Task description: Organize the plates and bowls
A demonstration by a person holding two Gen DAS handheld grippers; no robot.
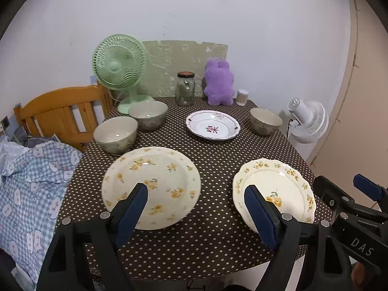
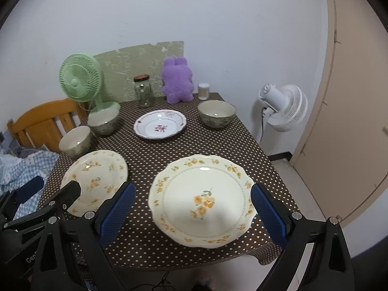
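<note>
On the brown dotted tablecloth point(image 1: 213, 247) lie a round yellow-flower plate point(image 1: 155, 169) near left, a scalloped yellow-flower plate point(image 1: 286, 184) near right, and a white plate with red pattern point(image 1: 213, 128) farther back. Two bowls point(image 1: 116, 134) point(image 1: 148, 114) stand at the left, a third bowl point(image 1: 266, 120) at the far right. My left gripper point(image 1: 196, 189) hovers open over the gap between the two near plates, holding nothing. My right gripper point(image 2: 192, 188) hangs open above the scalloped plate point(image 2: 201, 208), one finger at each side of it in the view, with no contact visible.
Along the back wall stand a green fan point(image 1: 118, 65), a glass jar point(image 1: 185, 88), a purple plush toy point(image 1: 218, 82) and a small container point(image 1: 242, 96). A wooden chair point(image 1: 60, 114) and checked bedding point(image 1: 31, 181) lie left; a white fan point(image 2: 283, 106) and a door point(image 2: 351, 121) right.
</note>
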